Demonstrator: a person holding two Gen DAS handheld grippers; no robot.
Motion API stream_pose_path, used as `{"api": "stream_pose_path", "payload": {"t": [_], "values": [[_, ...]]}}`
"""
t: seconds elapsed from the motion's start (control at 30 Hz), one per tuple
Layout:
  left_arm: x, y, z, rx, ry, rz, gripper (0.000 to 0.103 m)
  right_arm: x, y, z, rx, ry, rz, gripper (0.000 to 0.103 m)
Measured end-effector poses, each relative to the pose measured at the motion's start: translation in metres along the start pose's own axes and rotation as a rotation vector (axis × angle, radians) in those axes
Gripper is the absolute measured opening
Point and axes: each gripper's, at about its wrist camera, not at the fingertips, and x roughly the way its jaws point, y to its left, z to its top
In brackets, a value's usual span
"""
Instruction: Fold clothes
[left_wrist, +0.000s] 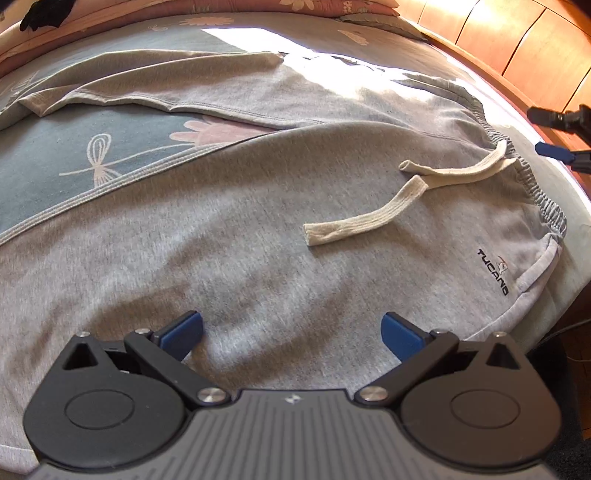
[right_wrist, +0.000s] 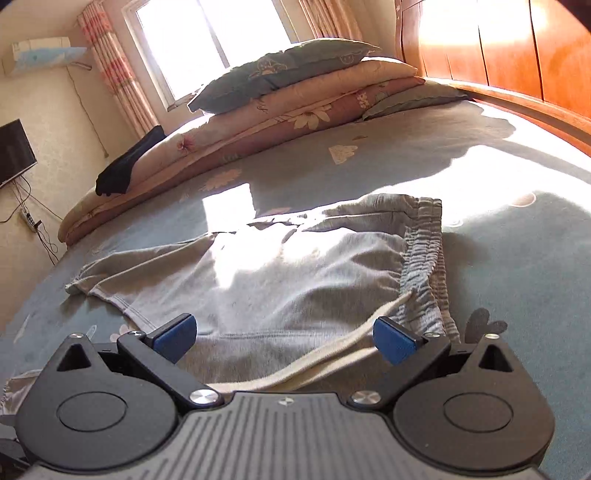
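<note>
The grey sweatpants (left_wrist: 258, 229) lie spread flat on the bed (left_wrist: 44, 177), their elastic waistband (left_wrist: 532, 184) running along the bed's edge nearest the wooden headboard panels (left_wrist: 517, 40), the legs reaching away toward the opposite side. The left gripper (left_wrist: 291, 332) hovers just above the thigh part of the near leg, its blue-padded jaws spread wide with nothing between them. The right gripper (right_wrist: 284, 338) sits low over the waist end, also spread wide and empty; the cream drawstring (right_wrist: 325, 350) passes under the gap between its fingers, whether touching them cannot be told. In the left wrist view the right gripper's tips (left_wrist: 554, 153) show just beyond the waistband at the bed's edge.

The fabric is soft heathered jersey, faintly rippled, with stitched hems and a gathered, ribbed waistband. Two flat woven ends of the drawstring lie loose across the front. A black printed logo (left_wrist: 493, 271) reading TUCANO sits beside the pocket seam.

The bed carries a blue-grey cover with pale flower and bow patterns. At its far edge, folded floral quilts (right_wrist: 258, 129) are stacked under a pillow (right_wrist: 280, 70), with a dark garment (right_wrist: 125, 166) draped on them.
</note>
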Motion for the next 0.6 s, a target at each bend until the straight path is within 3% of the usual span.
{"api": "stream_pose_path", "payload": {"t": [0.07,0.2,0.27,0.33,0.43,0.53,0.6], "values": [[0.003,-0.002,-0.001,0.010,0.001,0.009,0.102,0.031,-0.004,0.019,0.021,0.010,0.023,0.103],[0.001,0.000,-0.002,0.019,0.005,-0.005,0.102,0.090,-0.020,0.024,0.122,0.119,0.063,0.103],[0.000,0.003,-0.002,0.004,0.003,-0.017,0.102,0.107,-0.029,0.018,0.124,0.172,0.005,0.103],[0.000,0.003,-0.002,0.002,-0.002,-0.021,0.102,0.111,-0.043,0.014,0.078,0.175,-0.105,0.102],[0.001,0.000,-0.004,0.028,-0.011,-0.006,0.102,0.101,-0.065,0.018,0.110,0.165,-0.032,0.098],[0.002,-0.003,-0.006,0.048,-0.022,0.012,0.102,0.089,-0.062,0.029,0.146,0.132,-0.062,0.102],[0.002,-0.004,-0.007,0.054,-0.032,0.019,0.102,0.086,-0.057,0.038,0.153,0.112,-0.027,0.103]]}}
